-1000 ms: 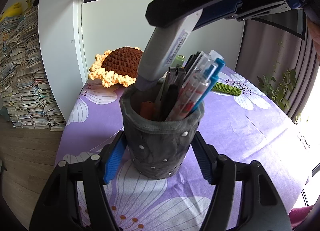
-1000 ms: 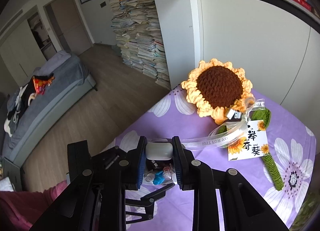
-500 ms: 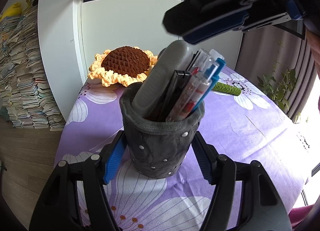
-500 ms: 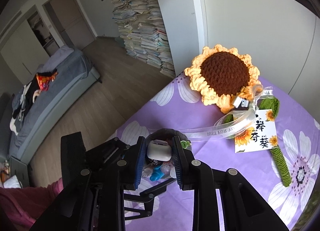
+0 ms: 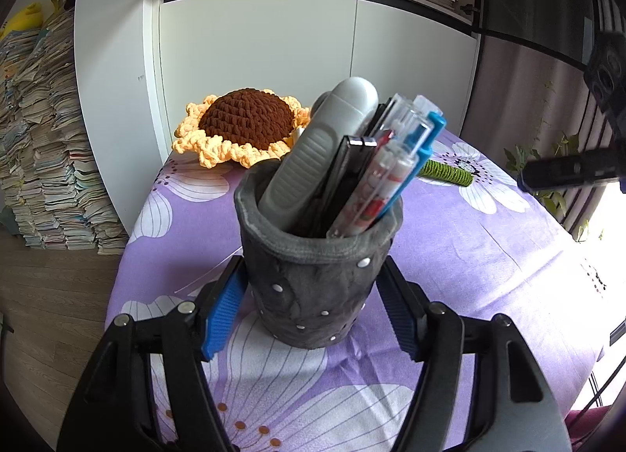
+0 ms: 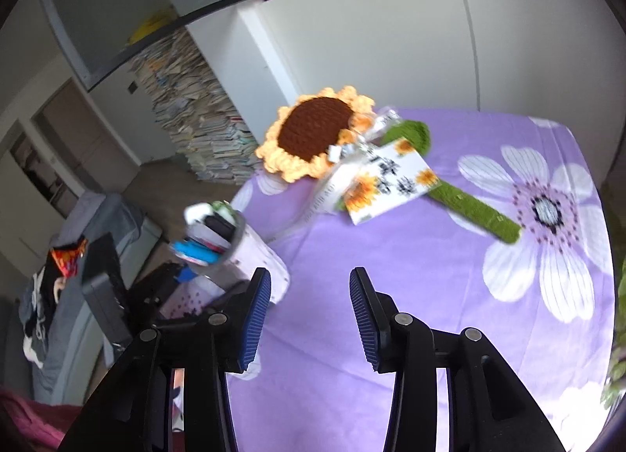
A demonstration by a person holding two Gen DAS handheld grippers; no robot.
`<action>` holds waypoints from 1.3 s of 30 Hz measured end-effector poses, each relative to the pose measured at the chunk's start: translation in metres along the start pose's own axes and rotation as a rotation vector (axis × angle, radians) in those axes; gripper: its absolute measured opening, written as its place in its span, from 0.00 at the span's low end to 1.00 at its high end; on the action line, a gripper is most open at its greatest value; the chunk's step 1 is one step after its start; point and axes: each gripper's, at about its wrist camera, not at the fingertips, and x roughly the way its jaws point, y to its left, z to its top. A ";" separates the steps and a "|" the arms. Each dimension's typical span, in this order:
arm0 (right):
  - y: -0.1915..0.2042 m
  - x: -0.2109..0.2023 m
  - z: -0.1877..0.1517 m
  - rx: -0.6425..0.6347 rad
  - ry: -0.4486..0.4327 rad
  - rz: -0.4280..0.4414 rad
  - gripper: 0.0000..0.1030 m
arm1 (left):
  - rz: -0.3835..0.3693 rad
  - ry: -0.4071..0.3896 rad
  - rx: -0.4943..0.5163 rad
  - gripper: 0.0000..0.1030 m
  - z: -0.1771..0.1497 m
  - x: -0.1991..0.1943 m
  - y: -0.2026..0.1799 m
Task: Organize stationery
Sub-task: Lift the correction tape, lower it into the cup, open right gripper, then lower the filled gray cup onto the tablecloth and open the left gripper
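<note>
A dark grey felt pen holder (image 5: 319,287) stands on the purple flowered tablecloth (image 5: 469,240). It holds a grey utility knife (image 5: 321,154), several pens (image 5: 391,174) and a black item. My left gripper (image 5: 313,319) has a blue-padded finger on each side of the holder, touching its walls. My right gripper (image 6: 309,315) is open and empty above the tablecloth (image 6: 430,256), with the holder (image 6: 231,240) blurred to its left. Part of the right gripper shows at the right edge of the left wrist view (image 5: 571,172).
A crocheted sunflower (image 5: 244,125) with a green stem (image 5: 446,172) lies behind the holder; it also shows in the right wrist view (image 6: 313,135) with a white tag (image 6: 387,178). White cabinets stand behind the table. Stacked papers (image 5: 43,146) are at the left.
My right gripper let go of the grey utility knife into the holder, opened, and pulled away to the right. The left gripper stayed at the holder.
</note>
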 end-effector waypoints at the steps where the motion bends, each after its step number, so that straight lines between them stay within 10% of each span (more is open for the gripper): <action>1: -0.009 0.003 -0.006 0.036 0.011 -0.013 0.42 | 0.003 0.001 0.002 0.65 0.000 0.000 0.000; 6: -0.021 0.011 -0.025 0.048 0.035 -0.107 0.42 | 0.066 -0.015 0.046 0.65 -0.002 -0.005 -0.010; 39: -0.039 -0.008 -0.065 0.018 0.015 -0.045 0.42 | 0.200 -0.002 0.027 0.79 0.024 0.005 -0.027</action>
